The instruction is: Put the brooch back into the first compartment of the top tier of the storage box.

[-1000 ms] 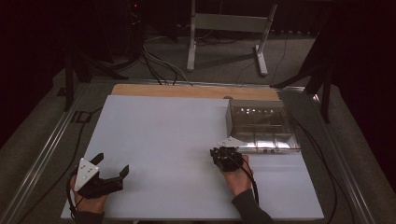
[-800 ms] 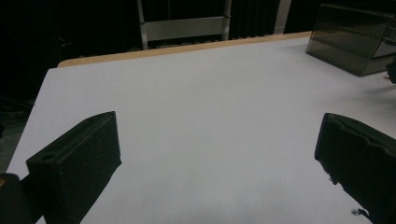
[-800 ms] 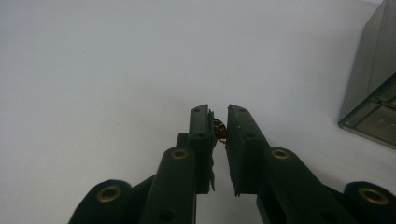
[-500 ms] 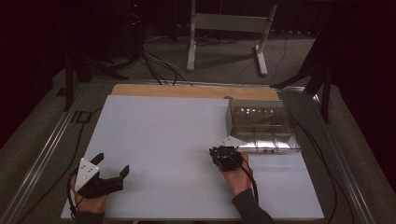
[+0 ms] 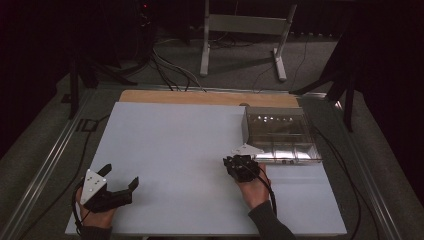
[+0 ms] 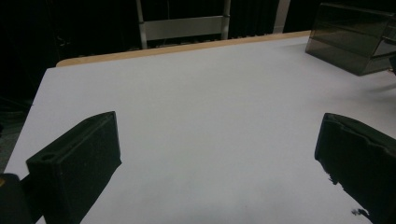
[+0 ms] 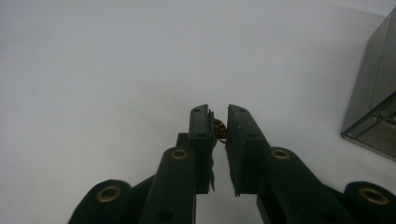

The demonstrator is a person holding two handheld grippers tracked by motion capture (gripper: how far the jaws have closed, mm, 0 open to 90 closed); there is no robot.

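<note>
right hand-held gripper (image 7: pixel 218 128) is clenched on some tiny brownish thing (image 7: pixel 220 129) pinched right at its tips, clear box (image 5: pixel 280 134) just beside it on the counter (image 5: pixel 175 145); left hand-held gripper (image 5: pixel 120 186) sits released, well apart

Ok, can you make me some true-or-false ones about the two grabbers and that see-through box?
1. The right gripper pinches a small brown-gold thing. True; what it is, I cannot tell.
2. The left gripper is clamped shut. False: its jaws stand wide apart over the bare white tabletop.
3. The clear box sits on the table's right side. True.
4. The left gripper is touching the clear box. False: it rests at the near left corner, far from the box.
5. The right gripper is inside the box. False: it is beside the box's near left corner.
</note>
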